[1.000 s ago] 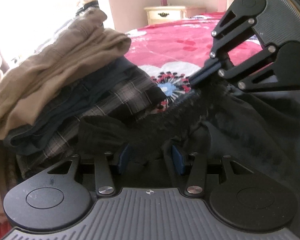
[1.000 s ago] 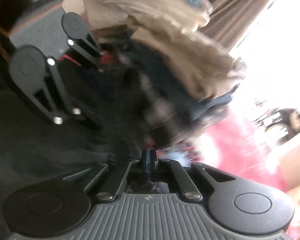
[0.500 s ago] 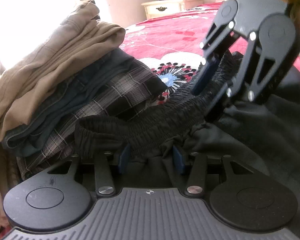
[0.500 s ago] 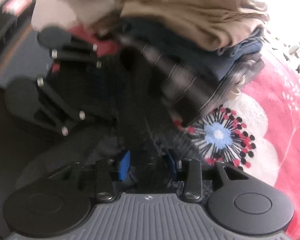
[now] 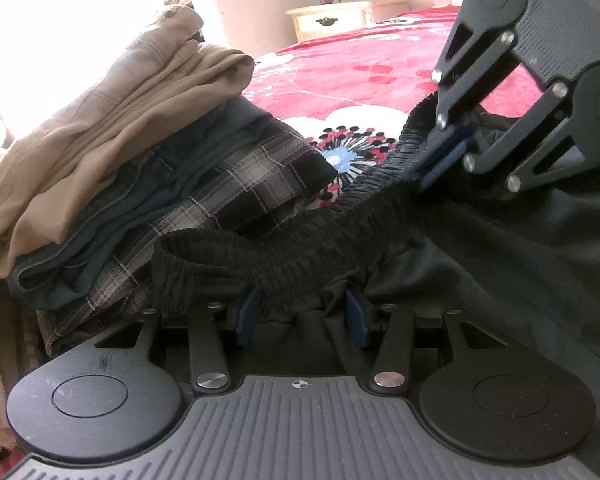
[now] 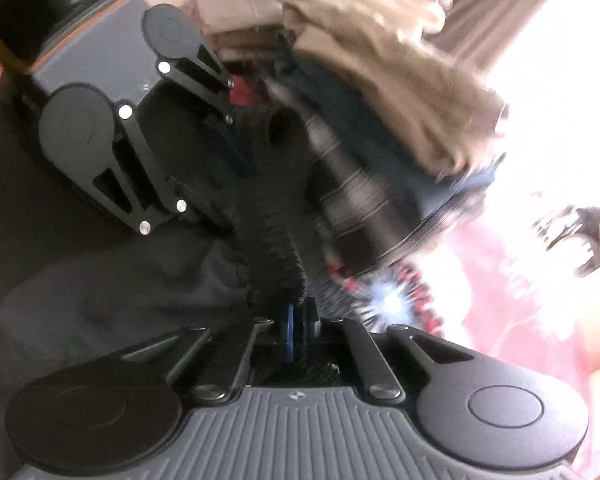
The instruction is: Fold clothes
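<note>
Black shorts with a ribbed elastic waistband lie on the red bed. In the left wrist view my left gripper has its blue pads apart, with the waistband bunched between them. My right gripper comes in from the upper right and is shut on the waistband farther along. In the blurred right wrist view my right gripper has its blue pads pressed together on the black waistband, and the left gripper shows at upper left.
A stack of folded clothes sits left of the shorts: tan trousers on top, dark blue denim, then a plaid garment. The red floral bedspread stretches behind. A cream nightstand stands at the far wall.
My right gripper was shut, opened around the waistband half a second ago, and is now shut on it again. The left gripper has stayed in place with its pads apart.
</note>
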`<state>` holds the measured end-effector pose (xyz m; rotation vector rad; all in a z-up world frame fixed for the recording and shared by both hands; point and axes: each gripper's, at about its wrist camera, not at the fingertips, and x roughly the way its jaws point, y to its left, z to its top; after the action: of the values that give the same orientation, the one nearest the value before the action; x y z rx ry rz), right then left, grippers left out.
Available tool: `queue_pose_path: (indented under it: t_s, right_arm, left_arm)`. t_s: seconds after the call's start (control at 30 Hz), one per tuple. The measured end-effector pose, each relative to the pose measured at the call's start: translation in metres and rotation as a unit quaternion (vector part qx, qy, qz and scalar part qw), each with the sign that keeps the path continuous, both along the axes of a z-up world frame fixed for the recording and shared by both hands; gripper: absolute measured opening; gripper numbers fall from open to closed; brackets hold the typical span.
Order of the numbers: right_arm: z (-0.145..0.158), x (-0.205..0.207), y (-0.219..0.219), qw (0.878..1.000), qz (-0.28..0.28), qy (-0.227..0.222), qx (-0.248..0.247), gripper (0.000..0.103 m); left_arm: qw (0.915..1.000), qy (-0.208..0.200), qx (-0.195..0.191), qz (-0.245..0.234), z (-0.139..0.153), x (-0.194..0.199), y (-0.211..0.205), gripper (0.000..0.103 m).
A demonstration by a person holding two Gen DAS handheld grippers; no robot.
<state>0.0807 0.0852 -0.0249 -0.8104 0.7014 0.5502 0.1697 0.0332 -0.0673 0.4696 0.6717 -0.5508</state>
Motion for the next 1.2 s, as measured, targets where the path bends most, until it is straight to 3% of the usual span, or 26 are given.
queue_pose_path:
  t_s: [0.2, 0.43, 0.53, 0.57, 0.6, 0.7, 0.77, 0.87, 0.97, 1.07, 1.2]
  right_arm:
    - [0.011, 0.001, 0.007, 0.999, -0.007, -0.052, -0.01, 0.004]
    - [-0.025, 0.042, 0.009, 0.999, -0.03, -0.022, -0.005, 0.005]
    - [-0.028, 0.051, -0.001, 0.998, -0.052, -0.015, 0.037, 0.013]
    - [-0.019, 0.054, -0.011, 0.995, -0.071, -0.004, 0.074, 0.024]
    - [-0.008, 0.057, -0.023, 0.99, -0.089, 0.006, 0.113, 0.036]
    - [0.024, 0.06, -0.085, 0.961, -0.172, -0.004, 0.216, 0.049]
    - [0.039, 0.064, -0.133, 0.931, -0.239, -0.009, 0.276, 0.049]
    - [0.029, 0.07, -0.193, 0.889, -0.309, 0.037, 0.337, 0.05]
    - [0.008, 0.06, -0.215, 0.862, -0.324, 0.107, 0.374, 0.052]
    - [-0.011, 0.056, -0.21, 0.854, -0.304, 0.153, 0.393, 0.054]
    - [-0.027, 0.064, -0.199, 0.869, -0.277, 0.171, 0.372, 0.057]
  left_arm:
    - [0.9998, -0.02, 0.002, 0.01, 0.013, 0.005, 0.004, 0.047]
    - [0.9992, -0.016, 0.001, 0.037, 0.015, 0.02, 0.009, 0.047]
    - [0.9993, -0.012, 0.012, 0.034, 0.008, 0.02, 0.006, 0.047]
    - [0.9992, -0.01, 0.022, 0.033, 0.004, 0.02, 0.003, 0.047]
    - [0.999, -0.008, 0.032, 0.031, -0.001, 0.02, 0.001, 0.047]
    - [0.9989, -0.012, 0.033, 0.031, -0.003, 0.019, 0.001, 0.047]
    - [0.9991, -0.003, 0.022, 0.037, -0.002, 0.023, 0.004, 0.047]
    - [0.999, 0.003, 0.016, 0.04, -0.003, 0.026, 0.005, 0.047]
    - [0.999, 0.001, 0.018, 0.04, -0.004, 0.026, 0.004, 0.047]
    - [0.999, 0.001, 0.018, 0.041, -0.005, 0.027, 0.003, 0.047]
    - [0.999, 0.003, 0.019, 0.041, -0.004, 0.027, 0.003, 0.047]
